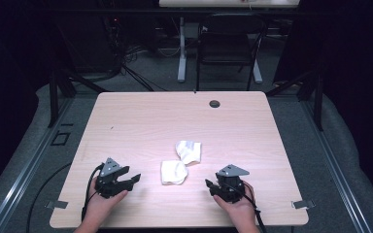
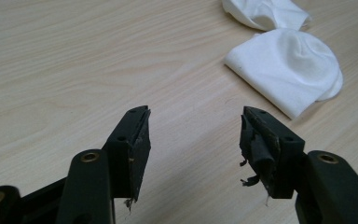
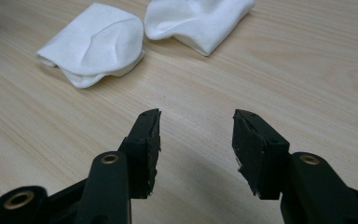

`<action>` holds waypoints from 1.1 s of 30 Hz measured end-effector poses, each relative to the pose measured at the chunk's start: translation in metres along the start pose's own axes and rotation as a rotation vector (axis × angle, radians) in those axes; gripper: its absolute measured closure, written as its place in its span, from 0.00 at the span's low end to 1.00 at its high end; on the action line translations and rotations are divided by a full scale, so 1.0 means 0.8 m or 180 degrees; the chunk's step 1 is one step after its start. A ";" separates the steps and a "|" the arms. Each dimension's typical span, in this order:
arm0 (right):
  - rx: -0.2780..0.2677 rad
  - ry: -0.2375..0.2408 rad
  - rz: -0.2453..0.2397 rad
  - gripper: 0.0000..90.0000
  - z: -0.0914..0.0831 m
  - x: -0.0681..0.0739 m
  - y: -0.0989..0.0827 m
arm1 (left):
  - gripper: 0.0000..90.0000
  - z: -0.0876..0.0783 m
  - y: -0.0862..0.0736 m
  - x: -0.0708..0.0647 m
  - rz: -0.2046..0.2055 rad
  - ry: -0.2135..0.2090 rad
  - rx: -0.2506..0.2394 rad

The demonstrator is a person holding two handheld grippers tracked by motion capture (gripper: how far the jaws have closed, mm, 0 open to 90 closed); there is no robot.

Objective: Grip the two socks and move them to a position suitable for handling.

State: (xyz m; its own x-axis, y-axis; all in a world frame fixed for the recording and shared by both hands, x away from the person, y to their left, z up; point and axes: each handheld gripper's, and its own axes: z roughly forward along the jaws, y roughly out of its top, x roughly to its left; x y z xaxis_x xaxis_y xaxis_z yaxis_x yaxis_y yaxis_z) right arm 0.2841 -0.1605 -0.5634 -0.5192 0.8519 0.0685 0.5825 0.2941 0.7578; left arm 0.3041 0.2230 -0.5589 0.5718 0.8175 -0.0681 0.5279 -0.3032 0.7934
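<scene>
The left gripper (image 1: 132, 178) rests on the table (image 1: 141, 121) with its jaws wide apart and nothing between them. Ahead of its fingers (image 2: 133, 135) and off to their right lies the near sock (image 1: 174, 172), a folded white sock. Its long side runs away from the person. Behind it, just touching, lies the far sock (image 1: 188, 151). The right gripper (image 1: 210, 184) also stands wide and empty. From its fingers (image 3: 145, 140) both socks lie ahead and to the left. Both grippers look about as close to the near sock.
</scene>
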 end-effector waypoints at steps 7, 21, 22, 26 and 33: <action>-0.0014 0.0007 -0.0012 0.58 -0.002 0.003 0.001 | 0.49 0.001 0.001 -0.004 0.0042 -0.0010 0.0014; -0.0048 0.0035 0.0095 0.60 -0.005 -0.003 0.001 | 0.64 0.023 0.025 -0.037 0.0147 -0.0243 0.0088; -0.0067 0.0048 0.0085 0.61 -0.006 -0.003 0.001 | 0.66 0.025 0.027 -0.040 0.0176 -0.0250 0.0068; -0.0067 0.0049 0.0099 0.61 -0.007 -0.005 0.002 | 0.72 0.043 0.043 -0.055 0.0244 -0.0273 0.0108; -0.0081 0.0059 0.0113 0.61 -0.008 -0.007 0.002 | 0.87 0.079 0.057 -0.080 0.0275 -0.0365 0.0232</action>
State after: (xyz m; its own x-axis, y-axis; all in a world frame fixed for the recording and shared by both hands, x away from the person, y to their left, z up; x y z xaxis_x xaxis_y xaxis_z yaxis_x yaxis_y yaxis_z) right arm 0.2835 -0.1674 -0.5582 -0.5101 0.8534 0.1076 0.5848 0.2524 0.7709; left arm 0.3313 0.1260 -0.5567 0.6828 0.7269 -0.0733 0.5153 -0.4081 0.7536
